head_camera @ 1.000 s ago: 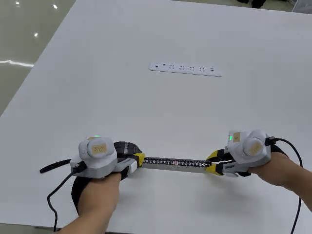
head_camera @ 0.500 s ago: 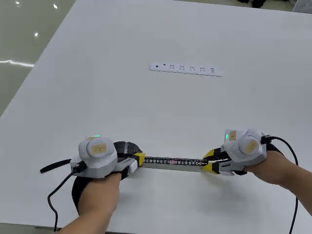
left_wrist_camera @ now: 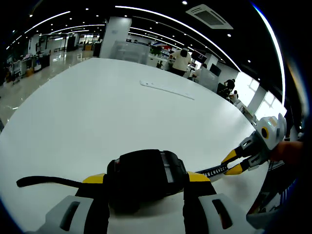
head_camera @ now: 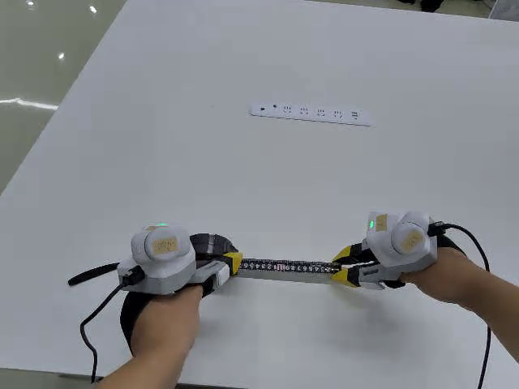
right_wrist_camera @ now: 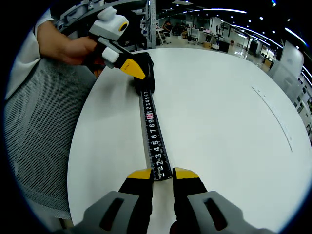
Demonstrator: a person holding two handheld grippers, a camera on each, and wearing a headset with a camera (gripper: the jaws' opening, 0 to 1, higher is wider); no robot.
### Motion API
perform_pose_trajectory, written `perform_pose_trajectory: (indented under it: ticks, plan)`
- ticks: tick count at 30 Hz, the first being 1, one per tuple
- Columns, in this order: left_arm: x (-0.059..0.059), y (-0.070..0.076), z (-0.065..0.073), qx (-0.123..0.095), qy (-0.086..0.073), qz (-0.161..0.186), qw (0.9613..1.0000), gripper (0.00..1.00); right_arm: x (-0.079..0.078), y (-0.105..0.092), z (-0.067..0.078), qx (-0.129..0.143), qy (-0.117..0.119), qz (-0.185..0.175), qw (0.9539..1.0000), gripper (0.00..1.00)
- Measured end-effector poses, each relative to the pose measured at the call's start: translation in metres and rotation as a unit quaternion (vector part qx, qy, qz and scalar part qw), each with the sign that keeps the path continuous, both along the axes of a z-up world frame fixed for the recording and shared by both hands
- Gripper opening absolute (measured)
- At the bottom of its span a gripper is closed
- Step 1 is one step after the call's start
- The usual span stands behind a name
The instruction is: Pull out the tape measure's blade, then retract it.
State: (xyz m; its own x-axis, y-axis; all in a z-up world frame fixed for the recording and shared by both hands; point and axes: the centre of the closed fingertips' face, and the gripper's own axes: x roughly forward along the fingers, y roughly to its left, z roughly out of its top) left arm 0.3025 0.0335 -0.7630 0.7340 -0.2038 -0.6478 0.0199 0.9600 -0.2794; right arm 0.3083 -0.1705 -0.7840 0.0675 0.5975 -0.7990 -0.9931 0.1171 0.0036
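Note:
The black tape measure case (left_wrist_camera: 146,178) sits on the white table (head_camera: 268,186), held between the yellow-tipped jaws of my left gripper (left_wrist_camera: 146,181). In the head view the case (head_camera: 212,245) lies at the lower left, by the left gripper (head_camera: 225,265). Its black blade (head_camera: 285,266) with white numerals runs rightward to my right gripper (head_camera: 339,265), which is shut on the blade's tip. In the right gripper view the blade (right_wrist_camera: 153,136) stretches from my right gripper (right_wrist_camera: 162,174) away to the case (right_wrist_camera: 144,68).
A white power strip (head_camera: 310,114) lies flat toward the far side of the table. A black strap (head_camera: 91,275) trails left from the case. The table's near edge runs just below both hands. A grey mesh chair (right_wrist_camera: 39,131) stands beside the table.
My right gripper has moved left toward the case, and the exposed blade has grown shorter. The left gripper and case have stayed put.

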Motion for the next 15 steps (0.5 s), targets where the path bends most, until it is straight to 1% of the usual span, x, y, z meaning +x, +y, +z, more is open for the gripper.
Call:
perform_pose_trajectory:
  ticks: [15]
  plan:
    - [0.001, -0.001, 0.001, -0.003, 0.0, 0.002, 1.0, 0.57, 0.0, 0.012, 0.001, 0.005, 0.001, 0.006, 1.0, 0.11]
